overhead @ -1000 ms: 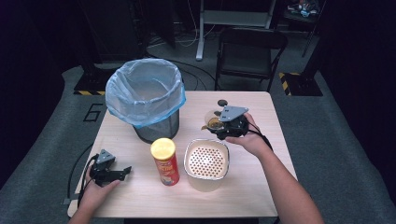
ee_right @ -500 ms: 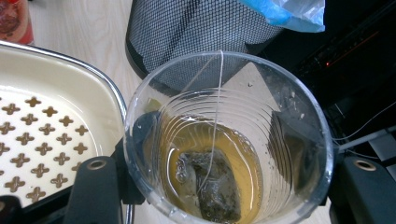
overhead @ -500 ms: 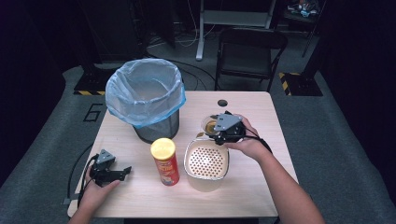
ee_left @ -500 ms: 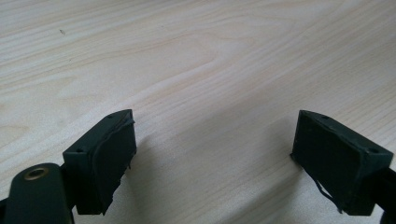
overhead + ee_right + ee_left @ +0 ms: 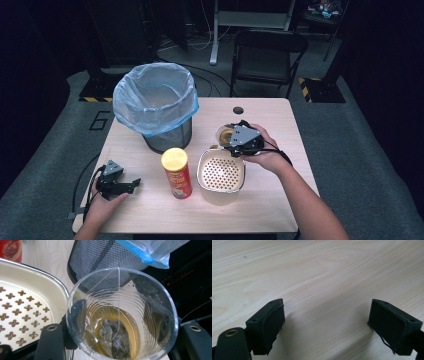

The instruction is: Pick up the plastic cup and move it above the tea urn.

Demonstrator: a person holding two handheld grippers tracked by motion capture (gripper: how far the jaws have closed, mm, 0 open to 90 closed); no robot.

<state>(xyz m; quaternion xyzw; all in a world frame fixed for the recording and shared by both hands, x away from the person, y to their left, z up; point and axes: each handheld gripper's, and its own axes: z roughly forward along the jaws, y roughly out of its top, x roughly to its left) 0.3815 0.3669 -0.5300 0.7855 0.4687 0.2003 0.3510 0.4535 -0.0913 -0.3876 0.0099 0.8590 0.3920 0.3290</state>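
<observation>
right gripper clamped on a cup of tea, left one idle on the table

the right gripper [image 5: 231, 145] has its two black jaws around a clear plastic cup [image 5: 121, 315], one jaw on each side of the cup wall, and the cup sits snug between them in the right gripper view. inside the cup there is a shallow pool of amber tea and a soggy tea bag [image 5: 115, 337] lying at the bottom, with its thin string running up the inner wall to the rim. in the high view the cup [image 5: 226, 134] is just behind the cream strainer basin [image 5: 220, 192], near its back edge (i can't tell if the cup is resting on the wood or lifted a bit). the basin has a perforated insert with little cross-shaped holes, and in the right gripper view it [image 5: 37, 293] lies just beside the cup.

behind the cup stands a black mesh waste bin [image 5: 167, 137] lined with a pale blue plastic bag [image 5: 152, 100], towards the back left of the light wood table [image 5: 270, 210]. a red crisp tube with a yellow lid [image 5: 176, 172] stands upright between the bin and the near edge, just left of the basin.

the left gripper [image 5: 134, 184] lies low at the near left corner of the table with the person's hand on it. its jaws are spread wide apart in the left gripper view, bare wood grain between them [image 5: 324, 315], holding nothing. the two grippers are well apart.
</observation>
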